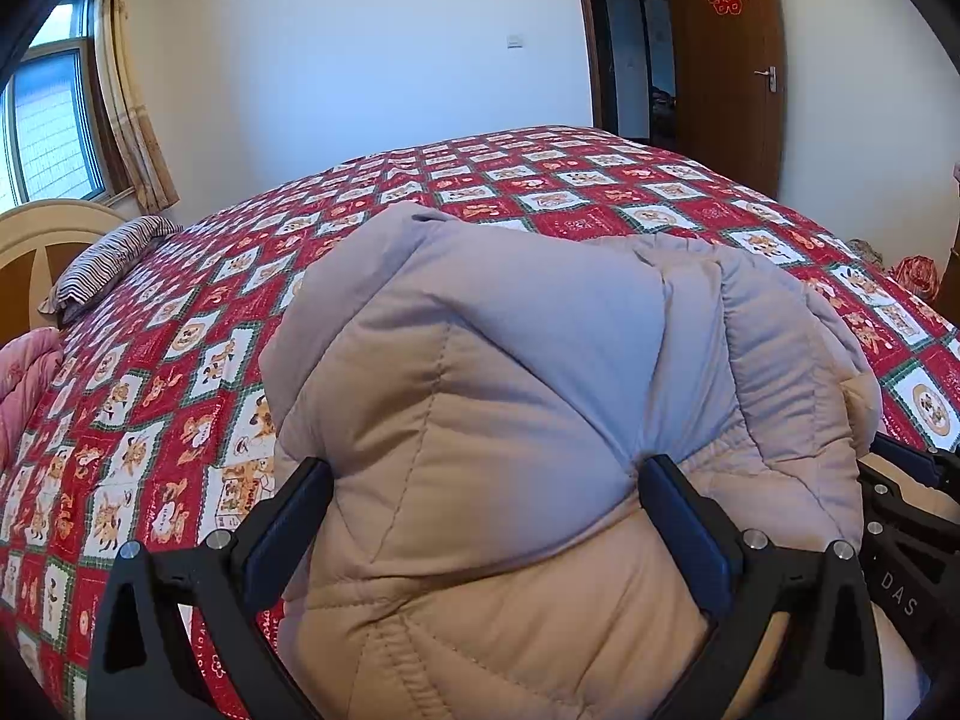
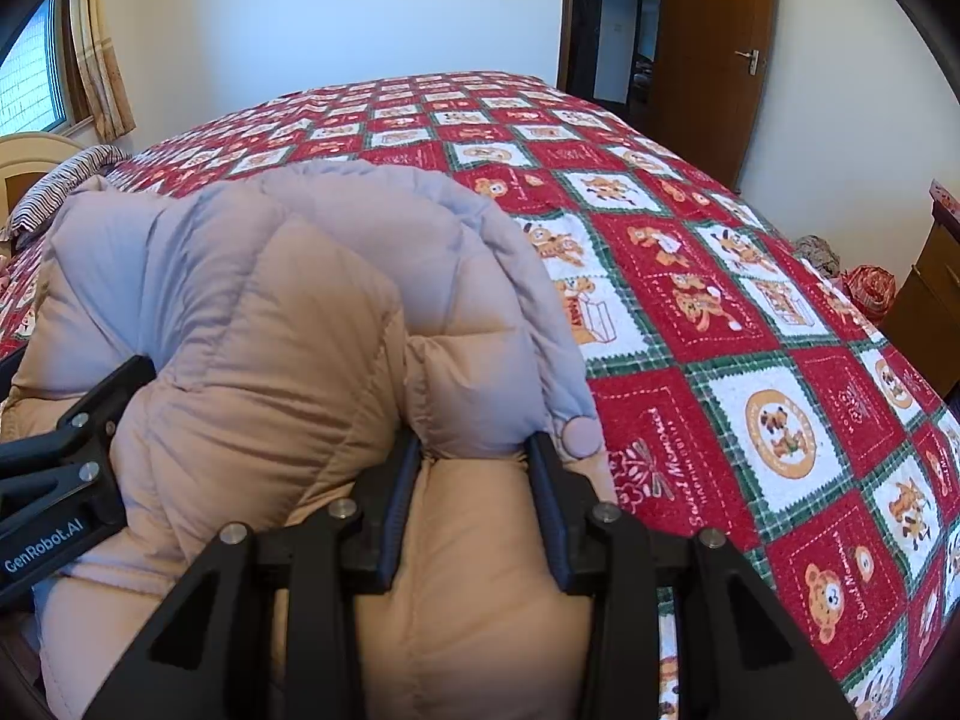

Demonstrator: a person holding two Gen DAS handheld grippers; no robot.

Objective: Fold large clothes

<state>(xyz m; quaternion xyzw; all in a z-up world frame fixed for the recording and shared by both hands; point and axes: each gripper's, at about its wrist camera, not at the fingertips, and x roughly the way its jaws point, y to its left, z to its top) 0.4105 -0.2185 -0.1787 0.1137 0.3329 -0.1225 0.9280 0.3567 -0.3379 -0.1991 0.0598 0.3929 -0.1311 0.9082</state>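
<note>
A puffy beige quilted jacket point(image 1: 480, 396) lies bunched on the bed's near side; it also fills the left of the right wrist view point(image 2: 288, 324). My left gripper point(image 1: 483, 480) stands with its jaws wide apart around a thick fold of the jacket, both fingers point(image 1: 672, 492) pressing into the padding. My right gripper point(image 2: 474, 450) is closed on a narrower fold of the jacket by a round snap button point(image 2: 583, 435). The right gripper shows at the right edge of the left wrist view point(image 1: 900, 480), and the left gripper at the left edge of the right wrist view point(image 2: 72, 438).
The bed carries a red, white and green bear-patterned quilt point(image 2: 720, 276). A striped pillow point(image 1: 108, 258) and a headboard point(image 1: 42, 234) are at the left, with pink bedding point(image 1: 24, 384) below. A wooden door point(image 1: 726, 72) and a window point(image 1: 48, 120) are behind.
</note>
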